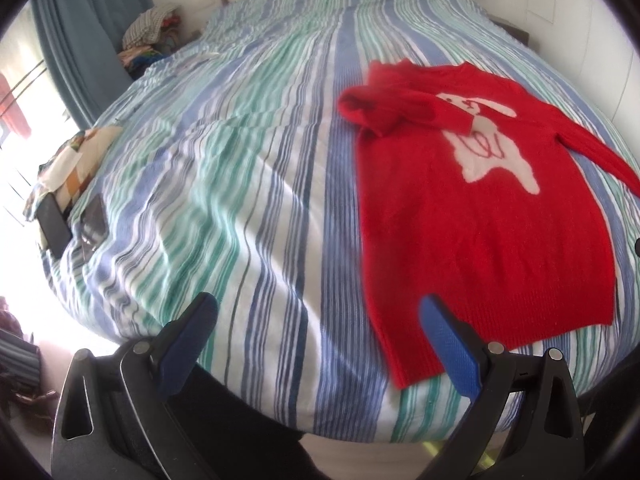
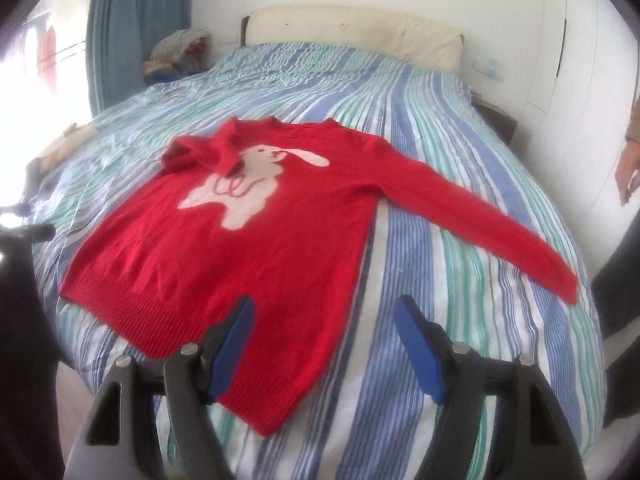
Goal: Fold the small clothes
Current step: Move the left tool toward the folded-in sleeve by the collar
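A small red sweater (image 1: 480, 224) (image 2: 248, 248) with a white rabbit on its chest lies flat on the striped bed (image 1: 240, 184) (image 2: 460, 320). One sleeve is folded in over the chest (image 2: 208, 152). The other sleeve (image 2: 480, 224) stretches out straight to the side. My left gripper (image 1: 320, 312) hovers open above the near corner of the sweater's hem, nothing between its blue pads. My right gripper (image 2: 326, 308) stands open over the hem's other side and the bedcover, holding nothing.
Two dark phones (image 1: 76, 224) and a patterned cloth (image 1: 76, 164) lie at the bed's left edge. A pile of clothes (image 1: 148, 28) sits by the blue curtain (image 2: 132, 20). A cream headboard (image 2: 352, 32) backs the bed. A person's hand (image 2: 626, 168) shows at the right.
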